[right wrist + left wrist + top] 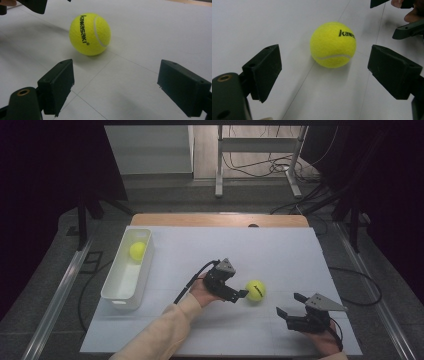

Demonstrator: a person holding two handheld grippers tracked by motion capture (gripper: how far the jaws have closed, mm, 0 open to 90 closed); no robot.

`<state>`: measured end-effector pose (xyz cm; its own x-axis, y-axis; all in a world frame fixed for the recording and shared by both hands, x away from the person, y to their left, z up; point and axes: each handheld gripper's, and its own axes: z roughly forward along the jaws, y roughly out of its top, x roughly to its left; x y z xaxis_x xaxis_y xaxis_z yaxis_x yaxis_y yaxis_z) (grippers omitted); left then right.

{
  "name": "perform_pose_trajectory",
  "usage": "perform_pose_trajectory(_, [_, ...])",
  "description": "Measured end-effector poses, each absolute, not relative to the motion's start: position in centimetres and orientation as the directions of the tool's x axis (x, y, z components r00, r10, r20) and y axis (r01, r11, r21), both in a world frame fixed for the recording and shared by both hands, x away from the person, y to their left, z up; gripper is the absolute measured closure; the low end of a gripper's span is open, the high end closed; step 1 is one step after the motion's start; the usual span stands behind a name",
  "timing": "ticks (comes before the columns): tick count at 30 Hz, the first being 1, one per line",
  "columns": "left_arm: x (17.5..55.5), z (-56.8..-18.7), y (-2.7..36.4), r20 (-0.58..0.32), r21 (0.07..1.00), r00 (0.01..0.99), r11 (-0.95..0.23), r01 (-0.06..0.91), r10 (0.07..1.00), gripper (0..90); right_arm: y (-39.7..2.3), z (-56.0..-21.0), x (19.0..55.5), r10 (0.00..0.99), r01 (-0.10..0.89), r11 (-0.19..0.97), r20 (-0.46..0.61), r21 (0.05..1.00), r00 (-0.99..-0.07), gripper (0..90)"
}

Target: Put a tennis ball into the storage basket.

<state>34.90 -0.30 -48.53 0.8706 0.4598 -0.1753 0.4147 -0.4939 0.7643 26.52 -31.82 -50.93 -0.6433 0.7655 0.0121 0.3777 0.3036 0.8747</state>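
Lying on the white table sheet (280,250), the loose tennis ball (255,290) sits just ahead of the left gripper (242,295) and between the two tools, with the left one plainly the nearer. In the high view the left gripper's tips stop just short of the ball's left side; no contact is visible. In the left gripper view the ball (333,44) rests straight ahead and slightly right of the centre line between the two black jaws, beyond their tips and not yet between the pads; the jaws stand wide, wider than the ball, and hold nothing. The right gripper (291,304) hangs lower and to the right of the ball in the high view, near but clearly apart from it; its jaws are likewise spread wide and empty. In the right gripper view the ball (90,34) lies ahead and to the left of that tool's axis, so that hand would need to swing across to address it. A ball has no long axis, so the approach angle matters little; what counts is that the left tool must advance along its own line until the ball sits between the pads before closing. A second tennis ball (137,250) already lies in the white bin (121,292) at the left of the sheet, well apart from both hands. Judgement: the left hand is placed for the pick, and a glancing touch could roll the ball away.
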Motion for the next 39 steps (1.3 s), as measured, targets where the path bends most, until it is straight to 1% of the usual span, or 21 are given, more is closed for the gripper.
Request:
perform_pose_trajectory(10, [35.2, -49.0, -1.0, -0.186, 0.742, 0.872, -0.517, 0.427, 0.453, 12.5, -31.8, -50.9, 26.5, 0.765, 0.377, 0.306, 0.01, 0.874, -0.644, 14.3])
perform_pose_trajectory(23, [35.6, -49.6, -2.6, -0.197, 0.729, 0.885, -0.54, 0.42, 0.422, 11.1, -31.9, -51.0, 26.5, 0.766, 0.379, 0.306, 0.01, 0.873, -0.643, 14.3])
perform_pose_trajectory(39, [36.2, -50.7, -4.7, -0.188, 0.699, 0.9, -0.589, 0.404, 0.394, 8.4, -31.9, -51.0, 26.5, 0.765, 0.378, 0.305, 0.011, 0.874, -0.643, 14.3])
